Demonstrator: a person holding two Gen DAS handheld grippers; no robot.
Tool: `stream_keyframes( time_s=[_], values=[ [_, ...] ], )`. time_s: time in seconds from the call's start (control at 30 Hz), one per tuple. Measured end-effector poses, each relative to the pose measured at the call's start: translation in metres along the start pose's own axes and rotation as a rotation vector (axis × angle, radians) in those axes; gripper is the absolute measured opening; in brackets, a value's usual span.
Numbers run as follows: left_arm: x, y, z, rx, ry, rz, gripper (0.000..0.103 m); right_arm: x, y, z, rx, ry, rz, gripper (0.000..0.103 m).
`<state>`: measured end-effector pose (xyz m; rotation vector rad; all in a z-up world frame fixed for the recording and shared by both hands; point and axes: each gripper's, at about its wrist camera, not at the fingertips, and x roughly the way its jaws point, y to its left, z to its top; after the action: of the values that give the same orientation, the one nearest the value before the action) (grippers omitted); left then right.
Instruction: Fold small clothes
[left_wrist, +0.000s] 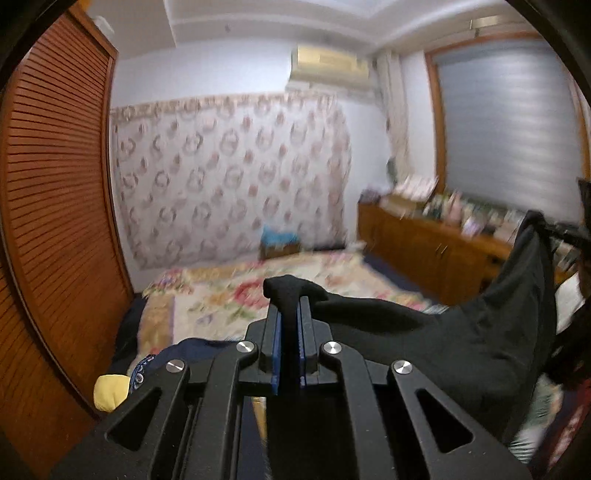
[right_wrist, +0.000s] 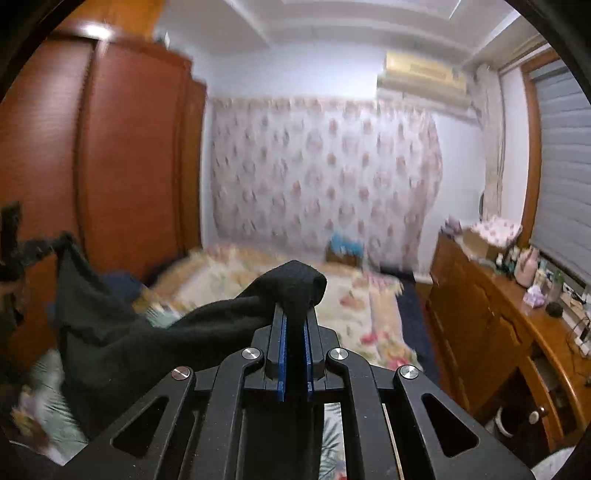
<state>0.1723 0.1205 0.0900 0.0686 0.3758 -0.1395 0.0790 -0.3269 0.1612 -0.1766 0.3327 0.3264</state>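
Both grippers, left (left_wrist: 289, 301) and right (right_wrist: 295, 314), are built of black linkages (silver screws), with blue-edged fingers (left_wrist: 276, 343).

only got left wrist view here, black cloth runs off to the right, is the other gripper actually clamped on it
Observer: Yes, the right gripper is shut on the black garment, a fold bulging over its tips.
Operator: anything on that cabinet by the window, mine is all blur
Observer: The wooden dresser carries bottles and a floral box.
Operator: what's under the right gripper
Observer: Leaf-print fabric shows through its frame.
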Motion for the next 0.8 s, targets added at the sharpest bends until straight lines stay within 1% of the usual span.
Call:
stream_keyframes(
  time_s=[0.03,0.07,0.13,0.17,0.2,0.23,0.27,0.33,0.37,0.4,0.43,0.47,0.5,0.57,0.6,0.67,0.7,0.8],
  values=[
    [0.017,-0.001,-0.002,0.01,0.025,0.016,0.007,0.032,-0.003,-0.006,0.006,0.043,-0.013,0.007],
    [0.045,-0.002,-0.005,0.017,0.061,0.036,0.007,0.058,-0.007,-0.012,0.014,0.078,-0.025,0.007],
    [0.08,0.0,-0.011,0.016,0.119,0.042,0.008,0.115,-0.013,-0.024,0.029,0.154,-0.053,0.007],
    [0.106,0.003,-0.015,0.015,0.175,0.045,0.008,0.14,-0.016,-0.031,0.041,0.201,-0.062,0.007],
    [0.119,0.004,-0.019,0.013,0.209,0.048,0.008,0.168,-0.019,-0.04,0.059,0.257,-0.071,0.007],
    [0.13,0.003,-0.022,0.01,0.237,0.043,0.008,0.192,-0.02,-0.044,0.074,0.312,-0.075,0.012],
    [0.141,0.002,-0.027,0.004,0.269,0.025,0.011,0.21,-0.023,-0.051,0.087,0.358,-0.076,0.013],
    [0.148,0.0,-0.032,0.009,0.283,0.046,0.015,0.243,-0.026,-0.067,0.108,0.437,-0.081,0.015],
    [0.149,-0.001,-0.034,0.021,0.283,0.056,0.018,0.254,-0.026,-0.071,0.114,0.456,-0.083,0.019],
    [0.149,-0.003,-0.035,0.024,0.285,0.043,0.029,0.262,-0.024,-0.074,0.115,0.469,-0.085,0.022],
    [0.148,-0.005,-0.038,0.024,0.294,0.028,0.046,0.272,-0.027,-0.071,0.115,0.473,-0.078,0.024],
    [0.149,-0.006,-0.039,0.025,0.306,0.018,0.053,0.285,-0.032,-0.065,0.116,0.475,-0.067,0.024],
    [0.148,-0.009,-0.039,0.031,0.309,0.008,0.06,0.289,-0.03,-0.062,0.118,0.473,-0.056,0.025],
    [0.142,-0.016,-0.04,0.058,0.306,-0.009,0.066,0.276,-0.041,-0.064,0.126,0.461,-0.04,0.026],
    [0.138,-0.02,-0.041,0.066,0.305,-0.02,0.07,0.266,-0.039,-0.059,0.131,0.455,-0.04,0.026],
    [0.134,-0.026,-0.042,0.077,0.305,-0.049,0.072,0.262,-0.049,-0.068,0.135,0.439,-0.029,0.026],
    [0.128,-0.032,-0.043,0.08,0.307,-0.067,0.072,0.254,-0.049,-0.071,0.129,0.433,-0.031,0.026],
    [0.114,-0.052,-0.052,0.087,0.323,-0.109,0.072,0.229,-0.042,-0.076,0.121,0.423,-0.008,0.027]
  ],
)
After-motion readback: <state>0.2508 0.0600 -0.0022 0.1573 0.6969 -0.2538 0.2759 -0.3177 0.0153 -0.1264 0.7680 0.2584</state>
